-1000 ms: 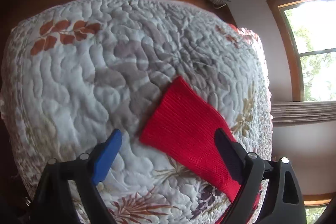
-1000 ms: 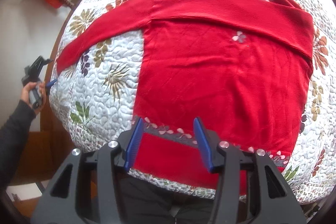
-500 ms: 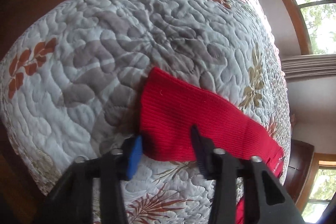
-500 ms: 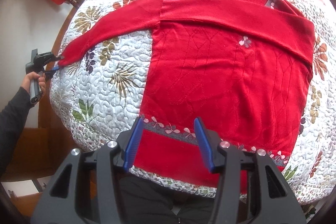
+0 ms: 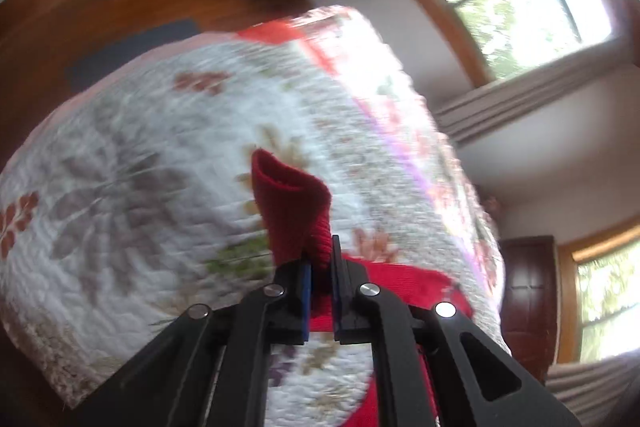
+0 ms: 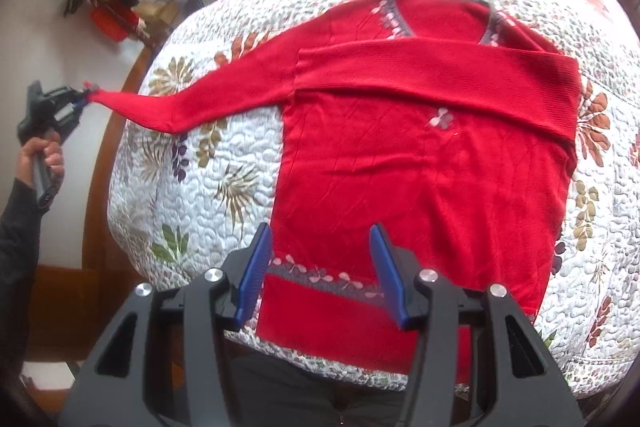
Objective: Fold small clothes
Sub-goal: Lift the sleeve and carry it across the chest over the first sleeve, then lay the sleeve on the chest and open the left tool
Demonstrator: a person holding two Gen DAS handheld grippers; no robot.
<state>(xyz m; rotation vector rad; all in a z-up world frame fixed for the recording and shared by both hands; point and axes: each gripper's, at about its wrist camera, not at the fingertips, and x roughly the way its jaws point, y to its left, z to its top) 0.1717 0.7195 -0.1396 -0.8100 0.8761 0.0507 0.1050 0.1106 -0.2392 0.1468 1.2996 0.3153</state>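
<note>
Left claw [image 5: 320, 267] pinches the red knit sweater's [image 6: 420, 155] cuff off the floral quilted bed [image 6: 192, 195], probably to fold it across. Right claw [image 6: 320, 267] spread, hovering at the near hem.

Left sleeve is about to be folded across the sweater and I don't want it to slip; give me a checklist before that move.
1. Left gripper shut on the sleeve cuff: ok.
2. Cuff lifted off the quilt: ok.
3. Right sleeve already folded flat across the chest: ok.
4. Sweater body smooth: ok, only light creases.
5. Right gripper open, hovering at the hem, holding nothing: ok.
6. Depth of grip on the cuff: cannot tell.
</note>
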